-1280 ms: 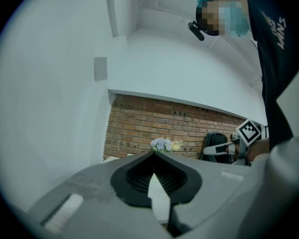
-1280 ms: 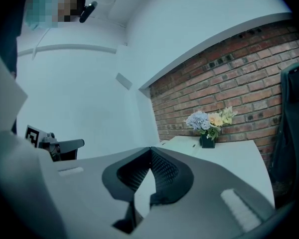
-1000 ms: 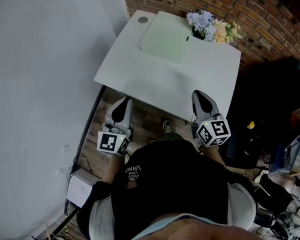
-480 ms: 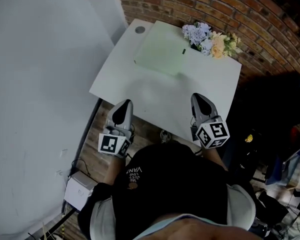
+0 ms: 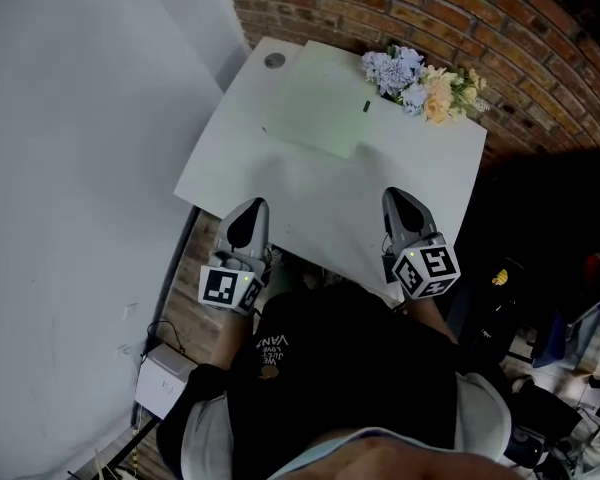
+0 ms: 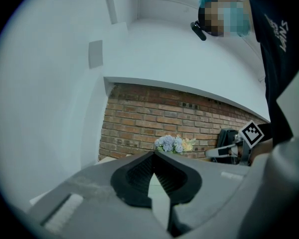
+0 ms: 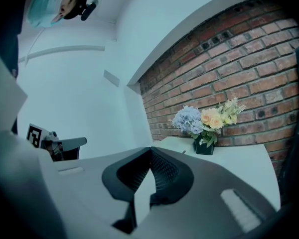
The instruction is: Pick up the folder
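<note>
Table: one, white; folder, pale green: one, lying on the table's far part; bunch of flowers in a dark pot: one, standing at the table's far edge, just beside the folder; round disc: one, sitting at the table's far left corner; grippers: two, the left gripper and the right gripper hovering at the table's near edge; white box: one, lying on the floor left of the table.

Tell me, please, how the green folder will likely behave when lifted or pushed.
The folder looks thin and flat, so it is probably light and may sag if lifted by one edge. Lying flush on the smooth table, it would likely slide when pushed.
</note>
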The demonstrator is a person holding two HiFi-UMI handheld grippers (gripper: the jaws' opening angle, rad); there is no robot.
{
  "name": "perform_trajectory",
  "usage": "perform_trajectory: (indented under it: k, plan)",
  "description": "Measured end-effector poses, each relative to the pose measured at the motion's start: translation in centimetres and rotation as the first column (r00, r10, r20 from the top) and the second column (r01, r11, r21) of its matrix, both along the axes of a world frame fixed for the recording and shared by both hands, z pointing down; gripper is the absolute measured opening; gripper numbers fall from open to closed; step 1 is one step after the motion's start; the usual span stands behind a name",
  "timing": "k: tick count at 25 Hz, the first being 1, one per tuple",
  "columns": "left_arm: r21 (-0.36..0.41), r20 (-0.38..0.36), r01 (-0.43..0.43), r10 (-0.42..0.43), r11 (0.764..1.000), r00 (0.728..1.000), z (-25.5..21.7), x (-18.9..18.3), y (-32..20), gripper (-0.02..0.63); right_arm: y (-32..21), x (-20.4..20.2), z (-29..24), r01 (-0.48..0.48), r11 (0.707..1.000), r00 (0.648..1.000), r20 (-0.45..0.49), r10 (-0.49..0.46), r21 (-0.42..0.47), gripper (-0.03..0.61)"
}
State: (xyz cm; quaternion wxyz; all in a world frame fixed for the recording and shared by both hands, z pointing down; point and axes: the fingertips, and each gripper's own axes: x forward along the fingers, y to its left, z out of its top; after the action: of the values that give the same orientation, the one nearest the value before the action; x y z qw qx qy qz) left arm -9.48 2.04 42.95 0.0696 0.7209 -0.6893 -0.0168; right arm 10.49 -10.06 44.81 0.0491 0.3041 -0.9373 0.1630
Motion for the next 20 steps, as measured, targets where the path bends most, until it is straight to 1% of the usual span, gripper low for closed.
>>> perform_trajectory:
  k: [5,10,14,20]
  plan:
    - [0.003,0.004,-0.062,0.062,0.998,0.998,-0.3,-1.2,-1.8,0.001,-0.7,-0.4,0.0,-0.062,0.998,0.998,-0.002,0.062,-0.001,-0.003]
    - [-0.014,-0.007,-0.138,0.138,0.990,0.990,-0.2,-3.2,-3.2,0.000,-0.6,-1.8,0.1,-0.139,0.990,0.990,-0.001,0.139,-0.010,-0.003]
    - [-0.006,-0.009,-0.208,0.208,0.978,0.978,-0.5,-4.5,-4.8,0.000,-0.7,-3.2,0.0,-0.191,0.982,0.982,0.000,0.191,-0.011,-0.003]
    - [-0.013,0.001,-0.284,0.285,0.959,0.959,-0.5,-6.5,-7.1,0.000,-1.1,-4.5,0.2,-0.271,0.963,0.963,-0.001,0.271,-0.014,-0.003]
